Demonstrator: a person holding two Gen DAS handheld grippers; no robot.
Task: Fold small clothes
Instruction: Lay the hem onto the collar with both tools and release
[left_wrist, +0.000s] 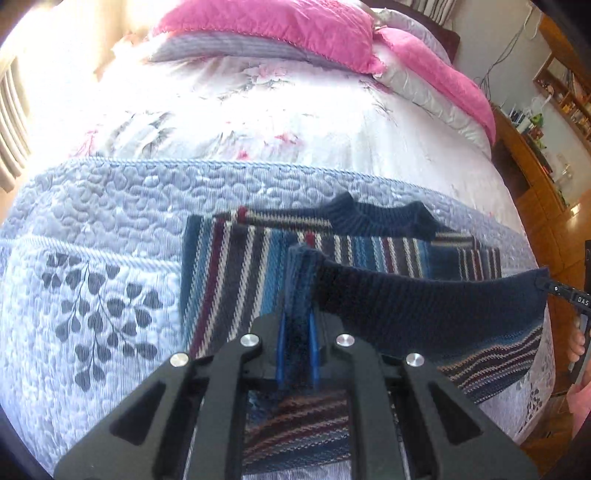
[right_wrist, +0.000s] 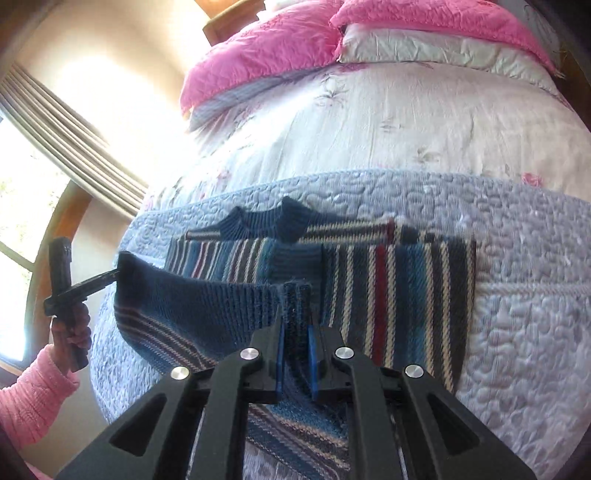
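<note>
Grippers, left (left_wrist: 295, 325) and right (right_wrist: 295, 325), each pinch the sweater's (left_wrist: 236, 266) navy hem, lifted over the quilt (left_wrist: 110, 229).

A: Where do the 2 cameras sit?

B: Each rides its own gripper, close behind the fingers, low over the quilt (left_wrist: 110, 206), facing the pink pillows (left_wrist: 266, 26).

A: What do they share?

B: The striped sweater (left_wrist: 236, 266), seen close. The left view catches the right gripper (left_wrist: 546, 286) at its right edge; the right view catches the left gripper (right_wrist: 116, 273) at its left.
</note>
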